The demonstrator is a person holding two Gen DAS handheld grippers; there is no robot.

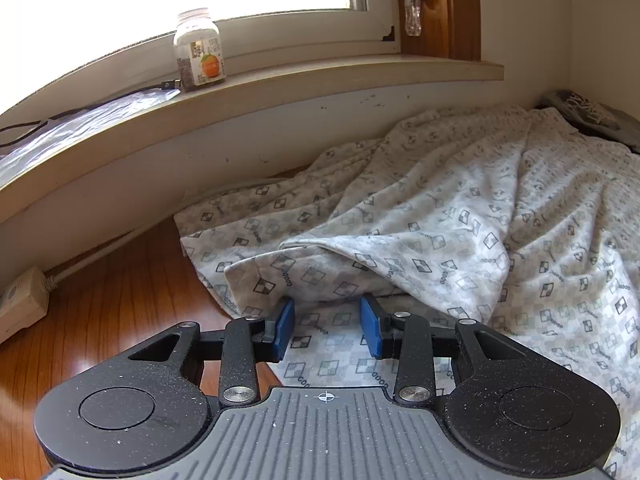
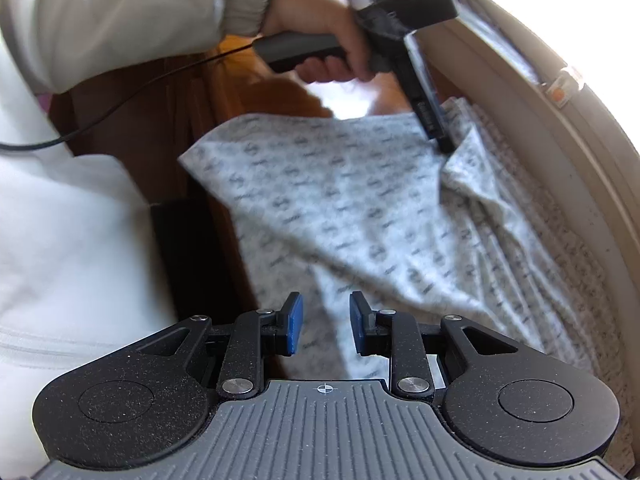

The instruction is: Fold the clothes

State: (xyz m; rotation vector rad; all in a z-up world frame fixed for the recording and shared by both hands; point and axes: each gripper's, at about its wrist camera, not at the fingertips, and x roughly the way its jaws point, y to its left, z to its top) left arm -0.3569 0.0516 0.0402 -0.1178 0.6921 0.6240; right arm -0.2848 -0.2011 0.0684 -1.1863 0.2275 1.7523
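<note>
A white garment with a grey checked print (image 1: 460,216) lies crumpled on the wooden floor against the wall. My left gripper (image 1: 328,326) hovers low over its near corner, blue pads apart, with only flat cloth showing below the gap. A folded edge (image 1: 280,276) rises just ahead of the fingertips. In the right wrist view the same garment (image 2: 340,200) spreads out, blurred. My right gripper (image 2: 326,322) stands open above its near edge, nothing between the pads. Farther off, a hand (image 2: 320,40) holds the left gripper (image 2: 446,146), its tip down at a fold.
A glass jar (image 1: 199,50) and a plastic bag (image 1: 80,120) rest on the windowsill. A power strip (image 1: 22,304) lies on the wooden floor (image 1: 120,300) at left. A dark garment (image 1: 588,114) sits at the back right. A white sleeve (image 2: 120,8) fills the left.
</note>
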